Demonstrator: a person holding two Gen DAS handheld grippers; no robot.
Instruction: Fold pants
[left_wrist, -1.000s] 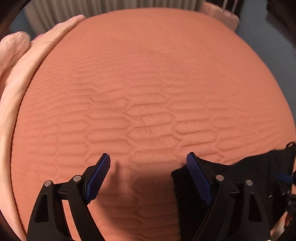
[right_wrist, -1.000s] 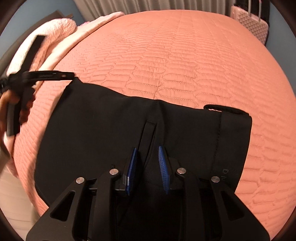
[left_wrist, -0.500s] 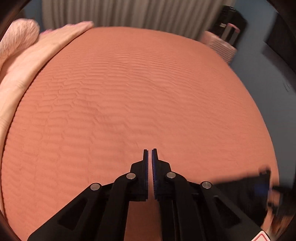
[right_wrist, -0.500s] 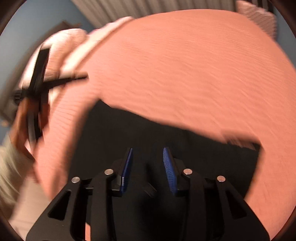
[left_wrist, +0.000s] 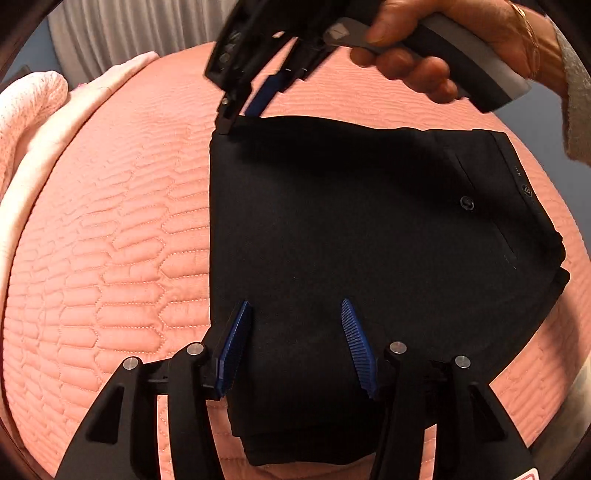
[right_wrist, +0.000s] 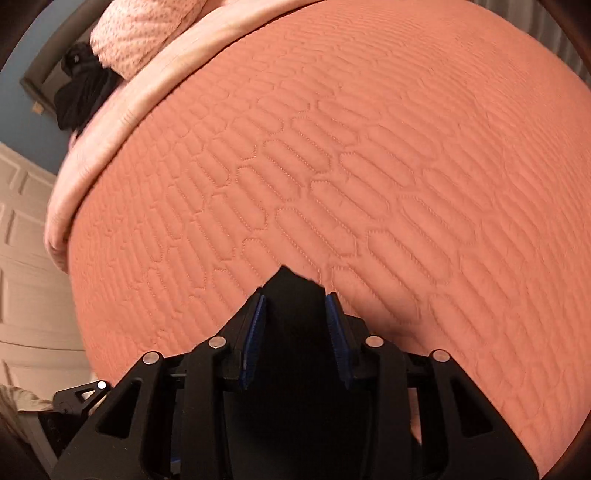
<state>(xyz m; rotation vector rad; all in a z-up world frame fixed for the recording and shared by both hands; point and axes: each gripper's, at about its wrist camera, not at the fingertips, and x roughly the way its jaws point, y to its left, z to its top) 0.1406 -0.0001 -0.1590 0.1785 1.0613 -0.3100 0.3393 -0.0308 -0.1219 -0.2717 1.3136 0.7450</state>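
The black pants (left_wrist: 351, 229) lie folded into a compact block on the quilted salmon bed cover (left_wrist: 122, 229), waistband and button toward the right of the left wrist view, folded edge running straight along the left side. The left tool (left_wrist: 295, 343) hangs over the near end of the block with its blue pads (left_wrist: 232, 350) set wide apart and nothing between them; the left pad sits just at the folded edge, the right one over the cloth.

The right tool (left_wrist: 240, 110), held in the right hand (left_wrist: 424, 48), reaches down to the far left corner of the pants. In its own view the right tool (right_wrist: 293, 325) has a peak of black cloth (right_wrist: 291, 291) standing between its pads, which are only partly closed; whether they truly pinch the cloth cannot be told.

The long axis of the block runs away from the left tool toward the right one, so each tool sits at one end of the same folded edge. The next fold likely turns on that edge. Pillows (left_wrist: 29, 107) lie well off to the left; nothing stands in the way.
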